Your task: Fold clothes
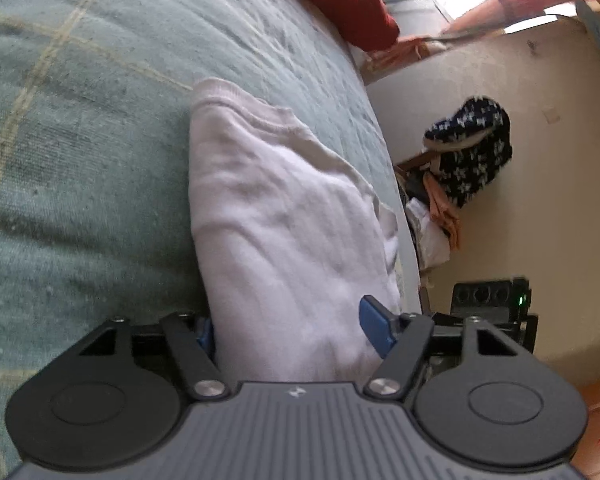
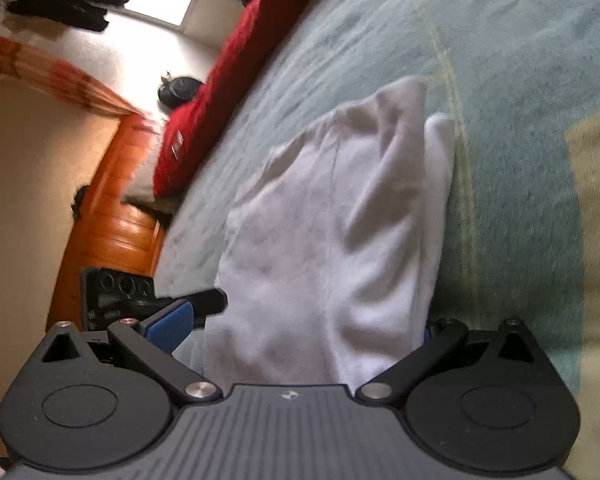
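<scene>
A folded white garment [image 1: 284,208] lies near the edge of a bed with a grey-green checked cover [image 1: 80,140]. My left gripper [image 1: 290,320] holds the garment's near end: one blue pad [image 1: 205,334] sits against the underside by the cover, and the other pad [image 1: 376,328] presses into the top. In the right wrist view the same white garment [image 2: 332,232] runs between the jaws of my right gripper [image 2: 300,320]. Its left blue pad [image 2: 168,324] stands clear of the cloth, and the other is mostly hidden behind the fold.
A red blanket [image 2: 228,80] lies along the far side of the bed. A pile of clothes with a dark flowered piece [image 1: 472,152] sits on the floor. The other gripper shows as a black body [image 1: 496,304] past the bed edge. An orange wooden bed frame [image 2: 112,208] is lower left.
</scene>
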`<act>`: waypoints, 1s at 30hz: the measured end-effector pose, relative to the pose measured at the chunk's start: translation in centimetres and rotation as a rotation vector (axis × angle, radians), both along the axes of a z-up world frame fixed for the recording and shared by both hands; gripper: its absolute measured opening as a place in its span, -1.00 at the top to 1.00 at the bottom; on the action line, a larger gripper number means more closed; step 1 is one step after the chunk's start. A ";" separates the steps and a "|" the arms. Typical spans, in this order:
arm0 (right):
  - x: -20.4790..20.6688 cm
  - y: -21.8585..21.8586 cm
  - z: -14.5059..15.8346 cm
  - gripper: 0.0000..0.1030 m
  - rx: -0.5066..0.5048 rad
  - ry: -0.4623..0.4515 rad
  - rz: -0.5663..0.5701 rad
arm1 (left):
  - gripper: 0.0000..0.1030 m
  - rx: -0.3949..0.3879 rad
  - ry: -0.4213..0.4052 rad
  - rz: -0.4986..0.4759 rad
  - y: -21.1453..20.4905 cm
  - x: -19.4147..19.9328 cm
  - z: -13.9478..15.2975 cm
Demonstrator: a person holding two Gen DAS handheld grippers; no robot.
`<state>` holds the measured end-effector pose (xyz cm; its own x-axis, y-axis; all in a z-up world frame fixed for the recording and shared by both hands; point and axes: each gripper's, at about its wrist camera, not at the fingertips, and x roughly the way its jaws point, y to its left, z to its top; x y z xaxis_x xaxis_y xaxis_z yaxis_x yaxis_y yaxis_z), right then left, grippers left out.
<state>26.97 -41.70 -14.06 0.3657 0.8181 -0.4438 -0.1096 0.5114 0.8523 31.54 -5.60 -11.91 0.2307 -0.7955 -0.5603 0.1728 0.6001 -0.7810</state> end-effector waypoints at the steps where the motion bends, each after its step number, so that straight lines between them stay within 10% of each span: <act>1: -0.1 0.0 0.0 -1.00 -0.001 0.002 0.014 | -0.39 -0.005 0.005 0.009 -0.1 0.1 -0.1; 12: -0.5 -1.2 1.2 -1.00 0.174 0.016 -0.072 | -0.56 -0.088 -0.013 0.028 -0.2 -0.1 2.1; 30: -1.8 1.9 4.4 -1.00 0.096 -0.035 -0.020 | -0.56 -0.048 -0.094 0.045 2.5 -2.3 5.4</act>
